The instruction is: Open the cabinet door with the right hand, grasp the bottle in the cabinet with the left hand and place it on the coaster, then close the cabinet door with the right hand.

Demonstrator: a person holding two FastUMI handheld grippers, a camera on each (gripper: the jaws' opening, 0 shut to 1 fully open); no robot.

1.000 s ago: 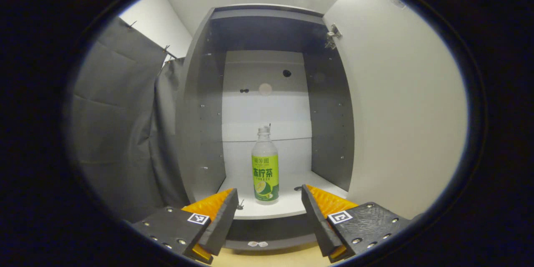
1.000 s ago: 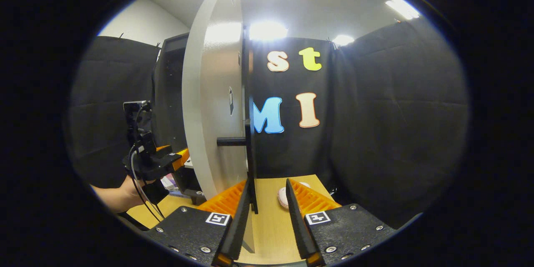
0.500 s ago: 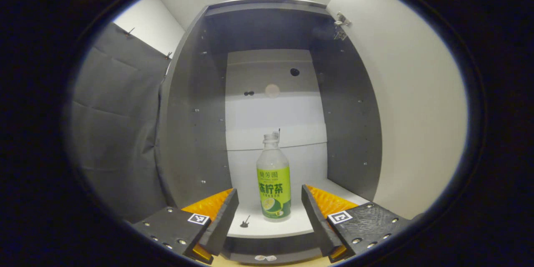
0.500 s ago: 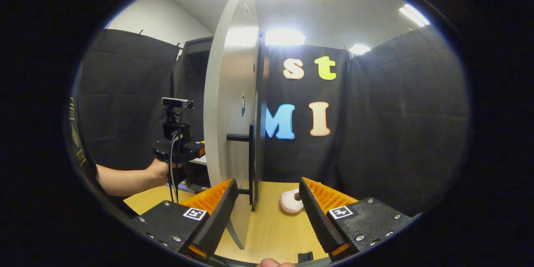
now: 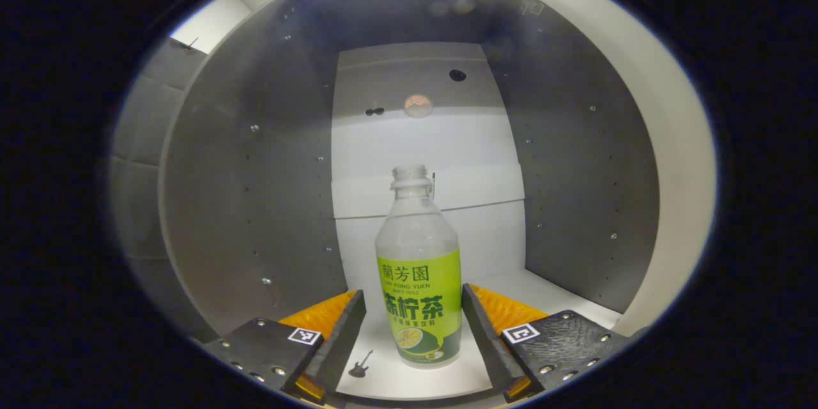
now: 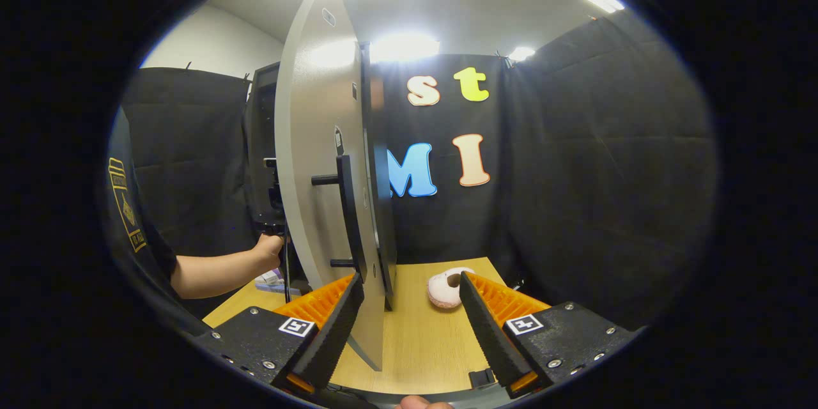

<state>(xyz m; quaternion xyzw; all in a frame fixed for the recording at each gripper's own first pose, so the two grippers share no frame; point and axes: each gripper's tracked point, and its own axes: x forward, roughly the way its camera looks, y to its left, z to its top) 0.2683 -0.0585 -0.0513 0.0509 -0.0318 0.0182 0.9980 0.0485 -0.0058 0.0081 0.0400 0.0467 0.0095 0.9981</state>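
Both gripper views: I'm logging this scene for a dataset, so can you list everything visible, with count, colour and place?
bottle: one, clear with a green label, upright on the cabinet shelf between the left gripper's open jaws
cabinet: one, grey inside with a white shelf, around the bottle
guitar sticker: one, black, on the shelf left of the bottle
cabinet door: one, grey-white, swung open
door handle: one, black bar, on the door's front
coaster: one, white-pink doughnut shape, on the table
table: one, light wood
left gripper: open
right gripper: open, near the door's edge
hand: one, beside the cabinet
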